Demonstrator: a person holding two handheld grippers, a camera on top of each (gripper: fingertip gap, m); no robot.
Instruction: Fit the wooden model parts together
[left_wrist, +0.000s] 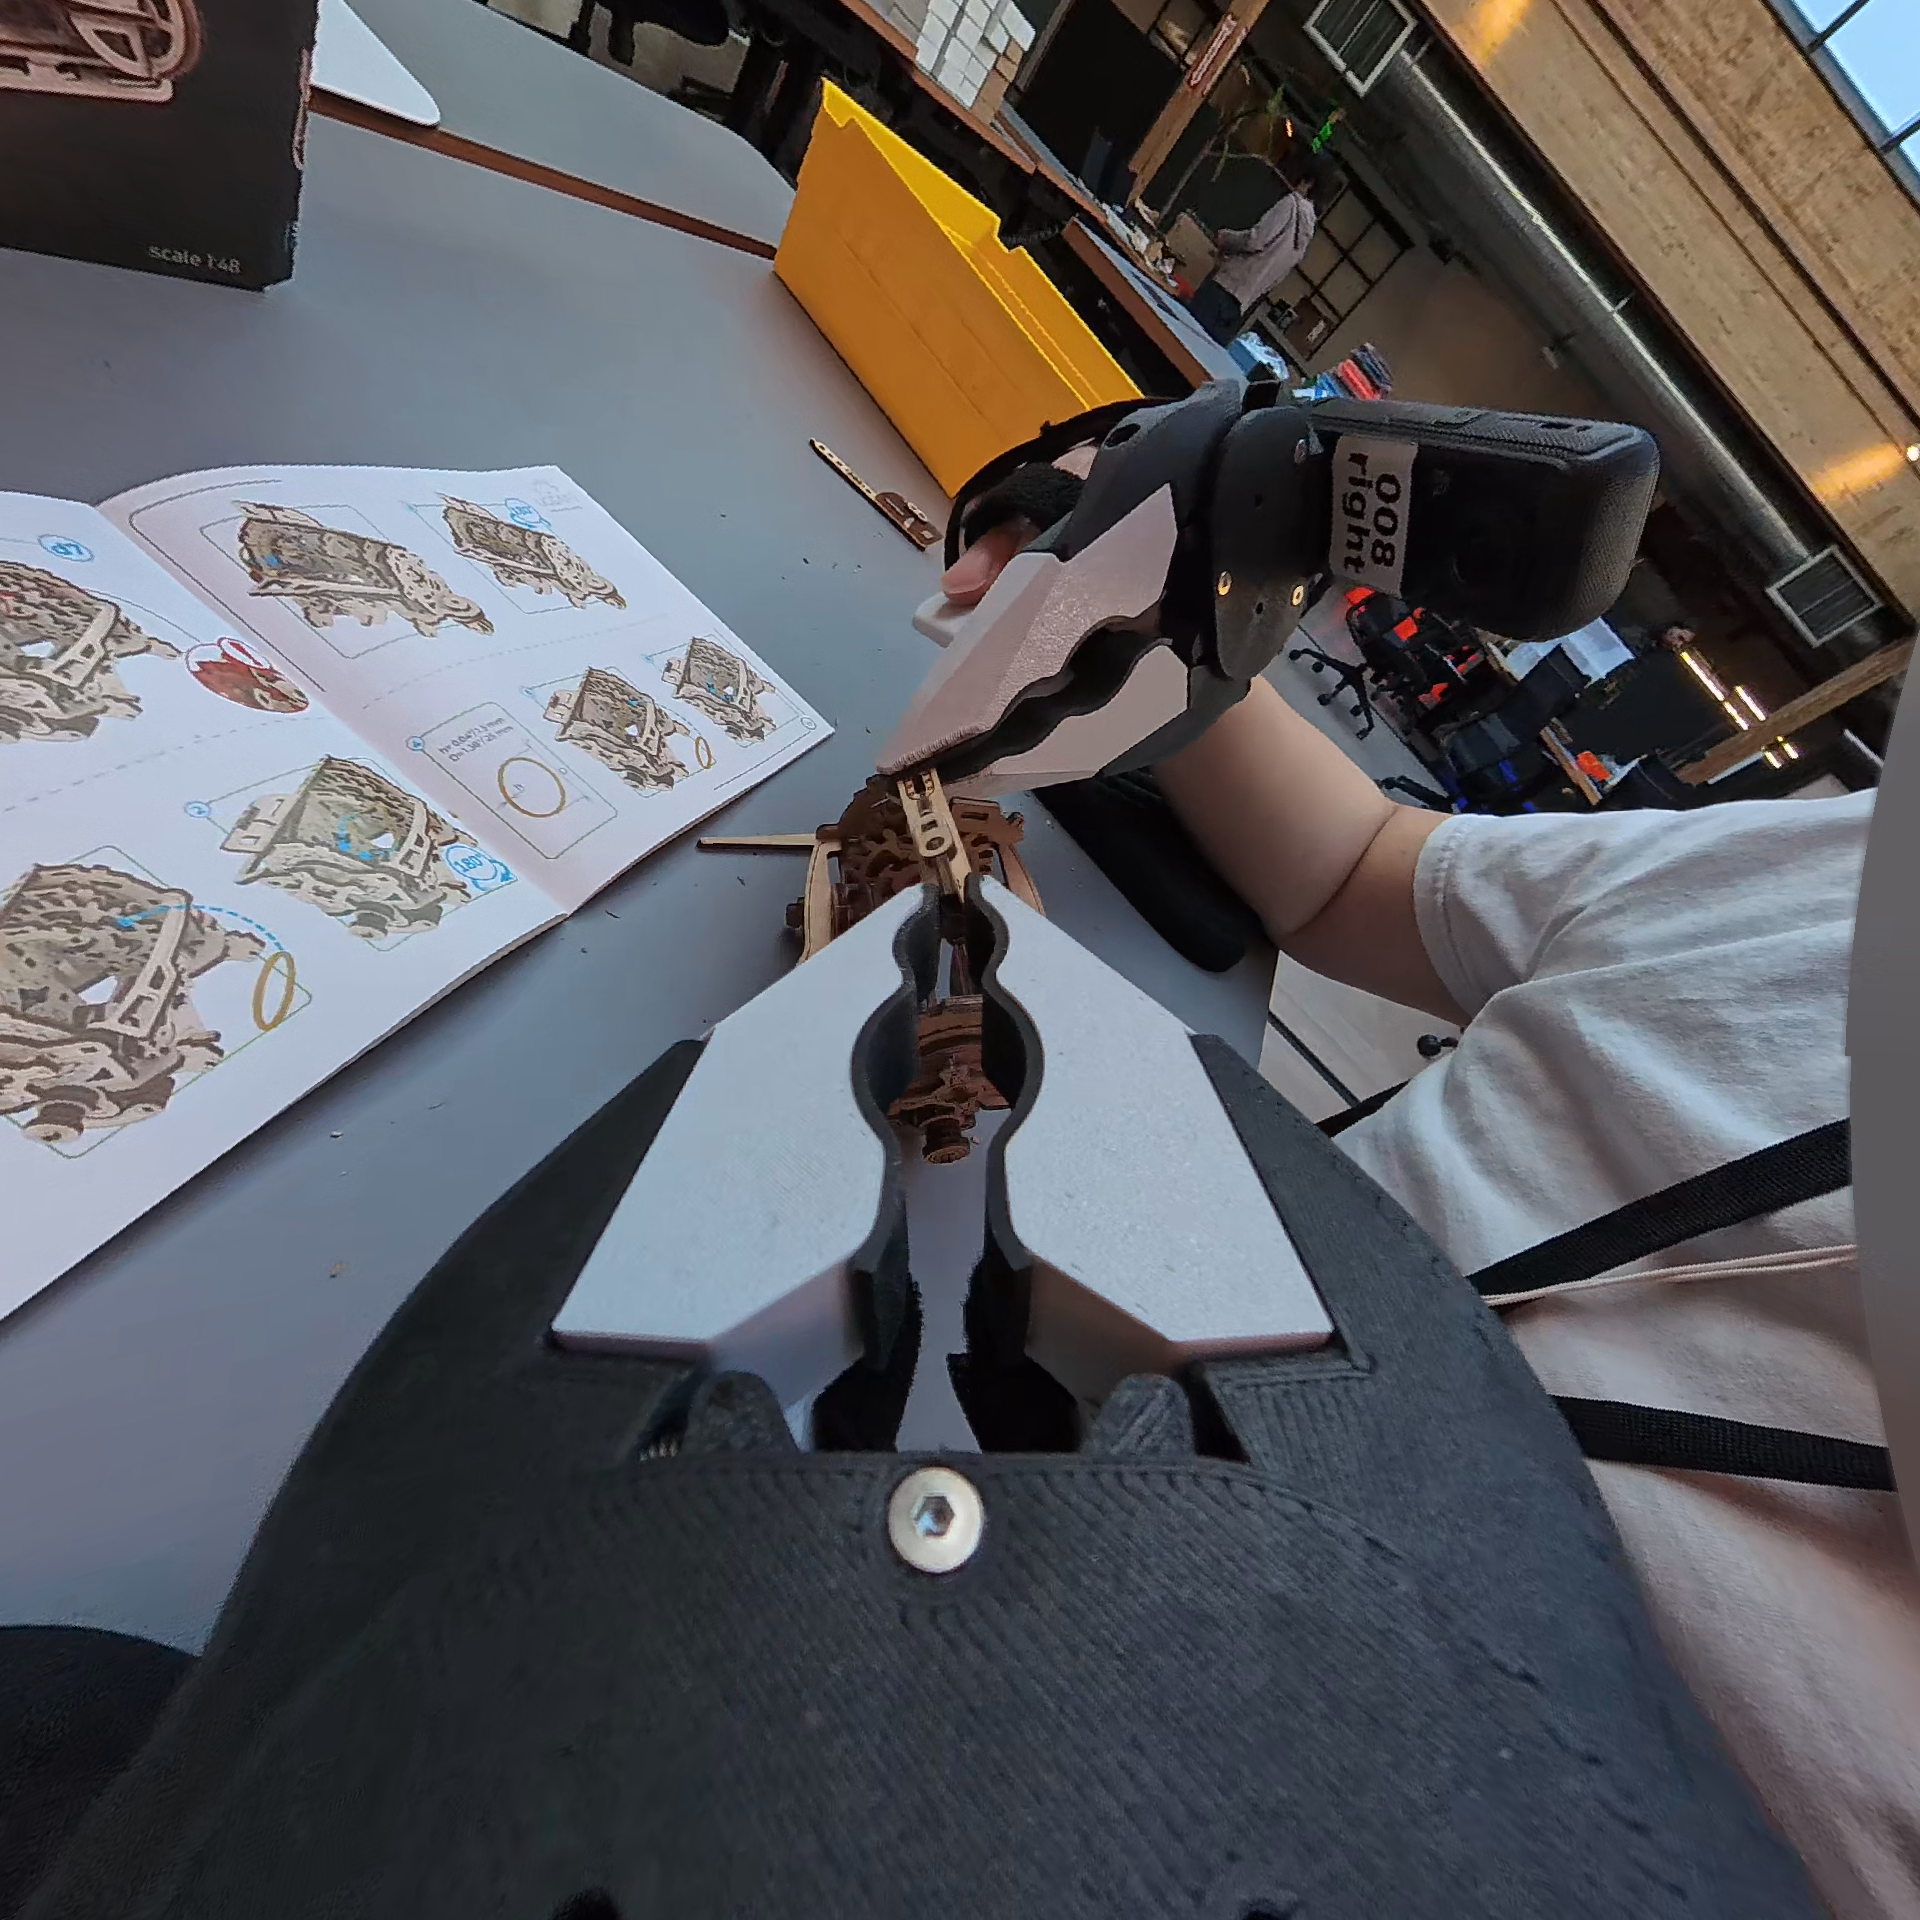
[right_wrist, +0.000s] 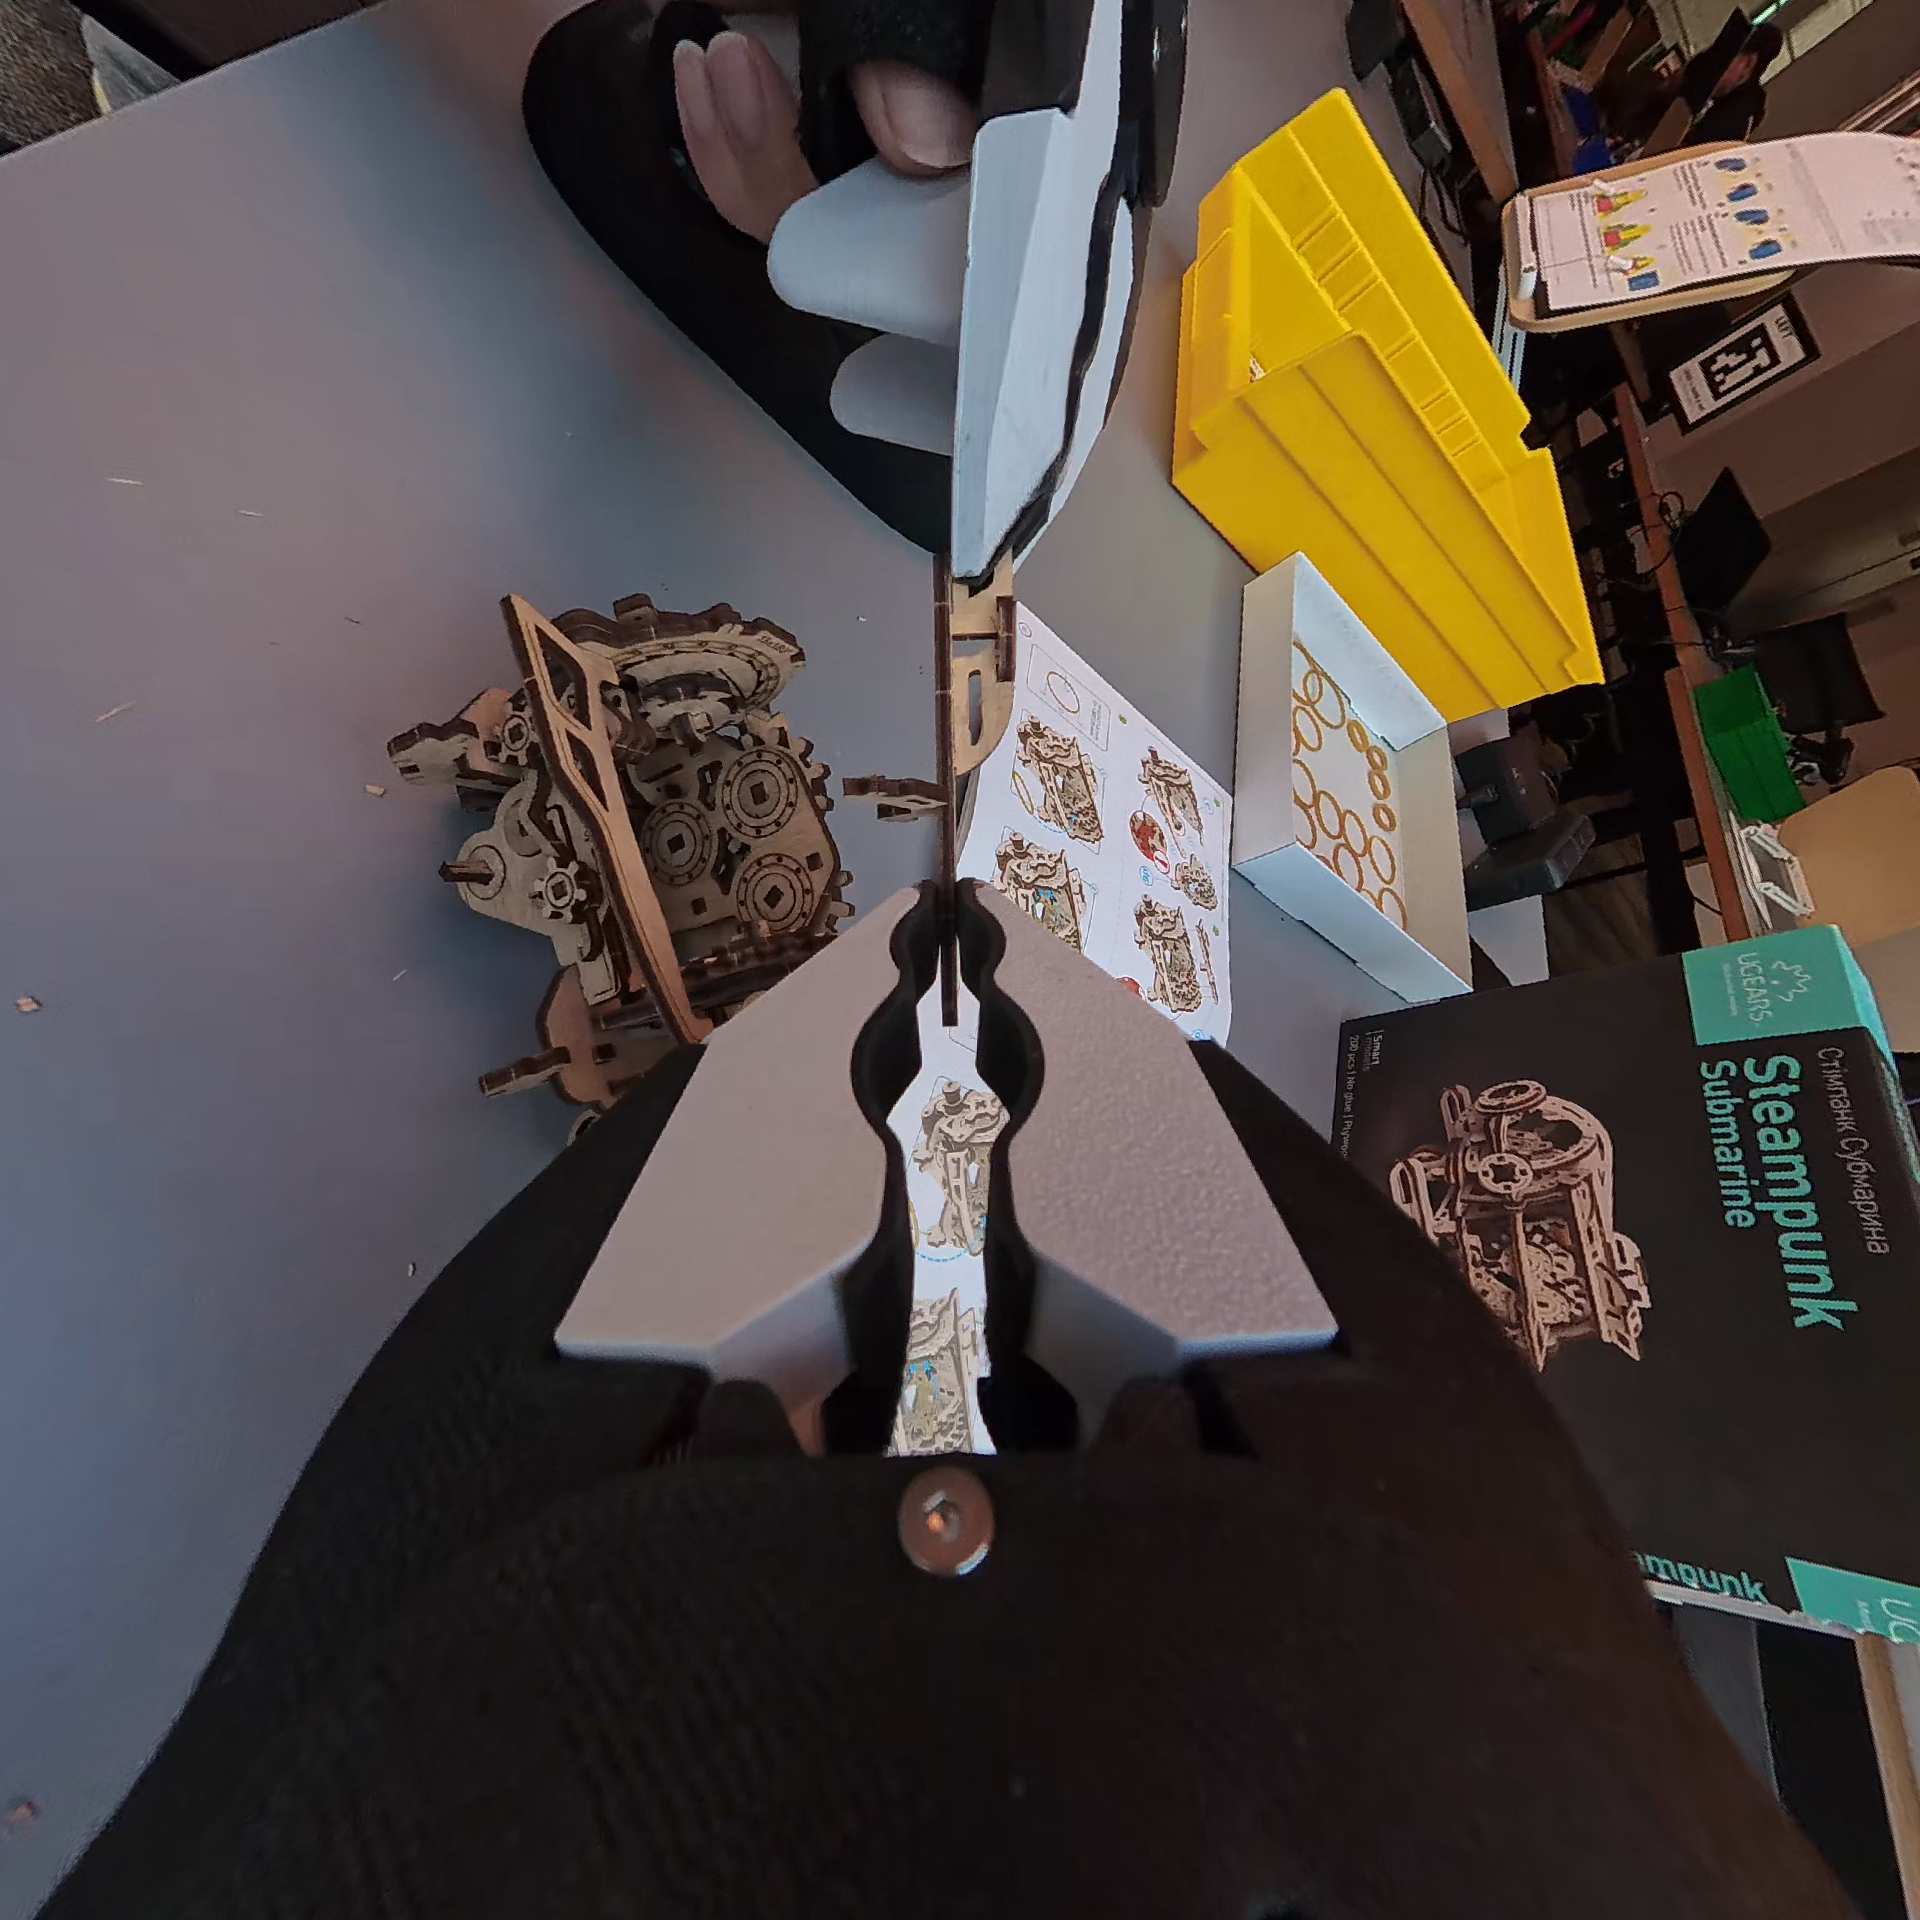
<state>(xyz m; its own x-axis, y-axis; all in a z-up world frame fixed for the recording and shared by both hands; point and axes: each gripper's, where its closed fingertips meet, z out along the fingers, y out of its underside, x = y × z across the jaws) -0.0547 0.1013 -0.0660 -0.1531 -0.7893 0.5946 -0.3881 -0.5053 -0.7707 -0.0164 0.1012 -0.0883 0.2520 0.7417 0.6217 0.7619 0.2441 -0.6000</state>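
**Both claws clamped on one wooden strip**

The left claw and the right claw each grip an opposite end of a thin wooden strip, holding it in the air above the grey worktop. Both claws are clenched tight on it. The part-built wooden model stands on the worktop just left of the strip in the right wrist view. An open instruction booklet lies beside it, with a yellow bin, a white tray of rubber rings and the dark kit box farther off.
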